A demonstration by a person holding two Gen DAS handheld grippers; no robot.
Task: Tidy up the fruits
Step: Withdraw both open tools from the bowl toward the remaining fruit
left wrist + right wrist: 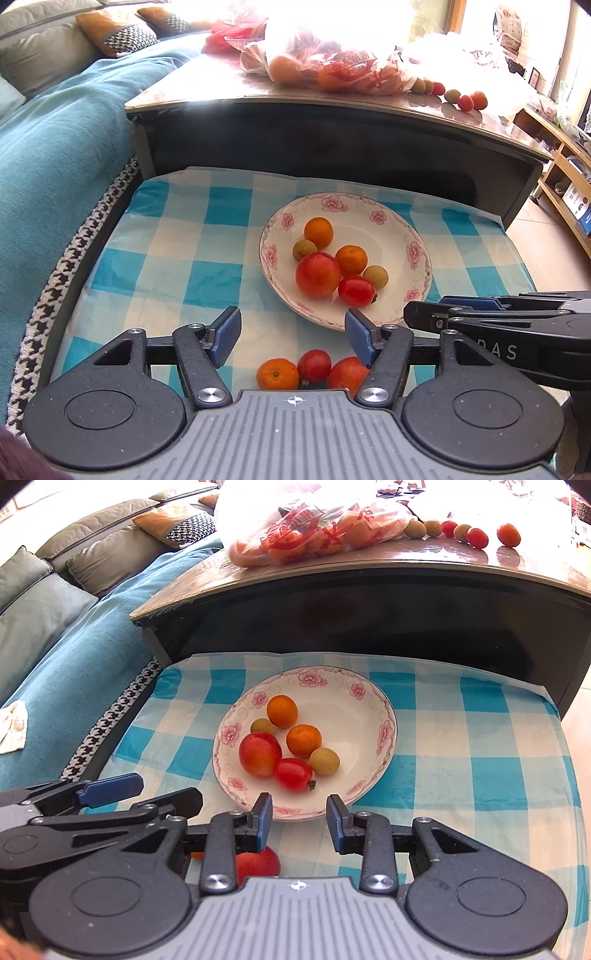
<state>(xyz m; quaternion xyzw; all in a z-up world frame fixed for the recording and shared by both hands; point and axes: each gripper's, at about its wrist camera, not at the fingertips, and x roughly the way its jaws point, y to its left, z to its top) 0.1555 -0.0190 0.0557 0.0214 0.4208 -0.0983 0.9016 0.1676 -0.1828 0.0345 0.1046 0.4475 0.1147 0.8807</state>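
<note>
Left wrist view: the left gripper (293, 334) hangs with fingers spread wide and empty above the checked cloth (177, 258), near its front edge. Just beneath it lie a loose mandarin (277, 374), a loose tomato (314, 365) and a loose peach (347, 373), touching one another. Beyond, mid-cloth, the flowered plate (402, 221) carries six fruits. Right wrist view: the right gripper (300, 821) is also wide apart and empty, at the near rim of the plate (354, 716). The peach (257, 864) shows under its left finger. A fruit bag (310, 524) sits on the raised table behind.
</note>
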